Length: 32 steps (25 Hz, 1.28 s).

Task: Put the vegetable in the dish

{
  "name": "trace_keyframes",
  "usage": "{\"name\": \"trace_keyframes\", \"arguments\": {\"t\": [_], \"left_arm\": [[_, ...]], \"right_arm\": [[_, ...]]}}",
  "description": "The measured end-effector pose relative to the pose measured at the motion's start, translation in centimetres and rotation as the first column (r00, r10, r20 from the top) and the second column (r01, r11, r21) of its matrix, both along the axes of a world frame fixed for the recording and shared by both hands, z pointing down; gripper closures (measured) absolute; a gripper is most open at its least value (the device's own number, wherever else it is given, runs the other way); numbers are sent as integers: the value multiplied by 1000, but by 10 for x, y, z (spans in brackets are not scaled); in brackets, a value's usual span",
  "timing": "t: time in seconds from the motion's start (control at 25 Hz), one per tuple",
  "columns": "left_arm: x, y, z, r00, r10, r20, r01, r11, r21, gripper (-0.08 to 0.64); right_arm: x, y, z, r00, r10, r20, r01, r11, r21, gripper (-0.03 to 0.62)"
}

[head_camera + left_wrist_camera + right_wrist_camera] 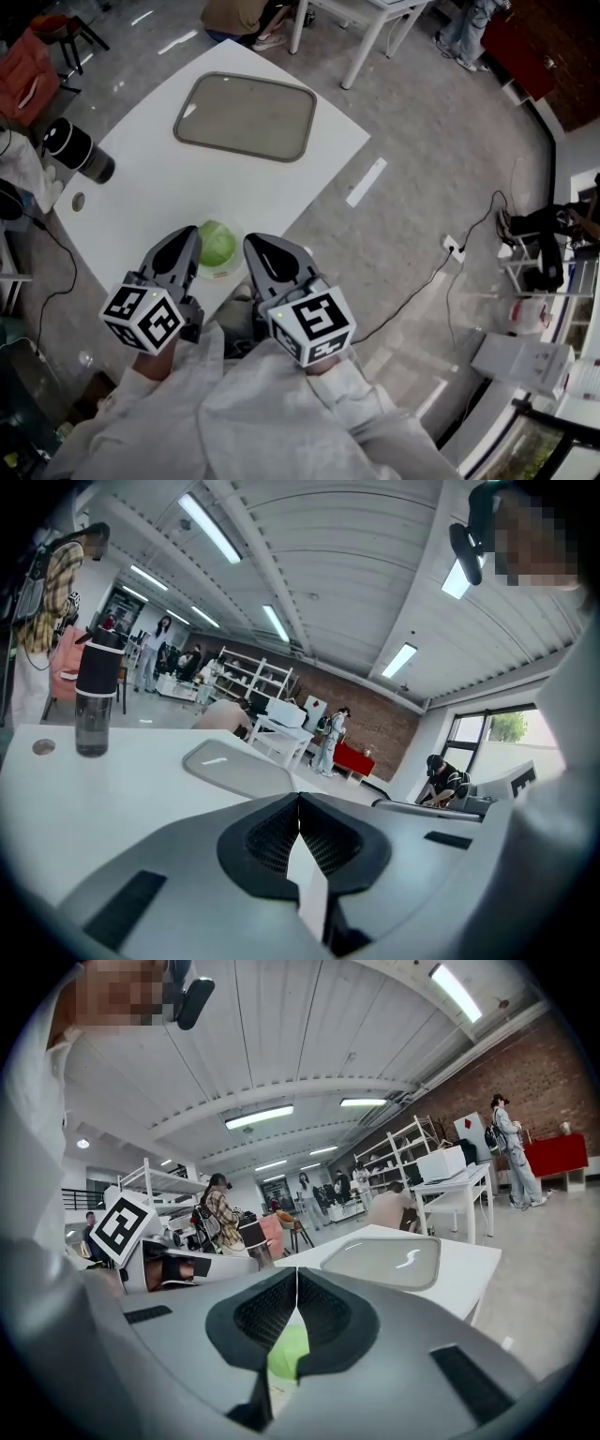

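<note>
- I am holding the left gripper [193, 234] low over the near edge of the white table [141, 202]. Its jaws are meeting at the tips in the left gripper view [300, 797], and they are gripping nothing; only bare table is showing through the slot behind the tips.
- I am holding the right gripper [251, 243] beside it. Its jaws are likewise pressing together at the tips [296, 1271] and are empty.
- The green vegetable [217, 246] is sitting on the table near the front edge, between the two grippers' front ends and just beside the left one. In the right gripper view it is showing as a green patch [286, 1354] through the gap below the closed tips.
- Something pale is lying under the vegetable; I cannot tell what it is.
- The grey dish [246, 115] is lying flat at the far side of the table, well apart from the vegetable, with nothing in it [234, 766] [384, 1260].
- A dark bottle [80, 150] is standing upright near the table's left edge [97, 700], with a small round disc [78, 201] just beside it.
</note>
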<state>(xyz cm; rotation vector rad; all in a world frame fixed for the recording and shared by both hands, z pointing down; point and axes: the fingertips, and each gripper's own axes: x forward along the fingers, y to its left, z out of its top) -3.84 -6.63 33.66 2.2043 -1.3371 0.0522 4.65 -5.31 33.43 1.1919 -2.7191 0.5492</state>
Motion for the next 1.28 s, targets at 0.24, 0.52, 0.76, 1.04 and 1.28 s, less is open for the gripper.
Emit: {"name": "trace_keyframes", "arguments": {"t": [0.24,0.52,0.76,1.04,1.28], "left_arm": [[-17,-4,16,1000,9,16,-8,998,-60,551],[-29,-5,34,1000,13,20,-11,995,-97,551],[-40,-1,57,999,-17,27,21,987,-160,551],[-60,-1,86,998,-54,21,58,972,-226,551],[-70,7,107,998,-62,30,68,958,-280,551]], "right_arm": [[-15,-2,17,1000,2,-4,-3,998,-63,577],[-23,-6,43,1000,19,-10,-20,992,-124,577],[-24,-5,66,999,37,-13,-39,980,-195,577],[-31,-3,95,999,25,-33,-33,964,-264,577],[-32,4,115,998,23,-51,-38,948,-317,577]]}}
